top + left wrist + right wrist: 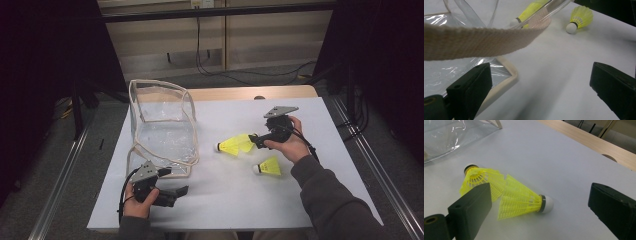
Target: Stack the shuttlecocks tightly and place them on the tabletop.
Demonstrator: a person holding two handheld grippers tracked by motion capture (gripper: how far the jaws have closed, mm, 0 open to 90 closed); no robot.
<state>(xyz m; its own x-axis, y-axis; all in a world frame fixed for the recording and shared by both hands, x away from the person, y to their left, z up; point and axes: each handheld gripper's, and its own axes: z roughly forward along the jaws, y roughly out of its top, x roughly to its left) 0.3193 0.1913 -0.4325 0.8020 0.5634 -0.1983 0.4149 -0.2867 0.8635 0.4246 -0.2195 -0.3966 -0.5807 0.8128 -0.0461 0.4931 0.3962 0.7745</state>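
High view: a see-through bag [162, 127] with a cream edge stands on the left part of the white desk [235, 200]. The left gripper [176, 194] is near the front edge of the desk, just in front of the bag. Its jaws are wide apart and hold nothing. In the left gripper view, the bag's cream strap [474, 42] hangs across the top, above the jaws.

The right gripper [252, 140] is at the middle of the desk, to the right of the bag. Its jaws are wide apart too. In the right gripper view, two yellow shuttlecocks [509, 195] lie on the desk between the jaws, one touching the other. The gripper is not squeezing them. Another yellow shuttlecock [267, 166] lies on its side near the right hand [290, 142], a bit closer to the person.
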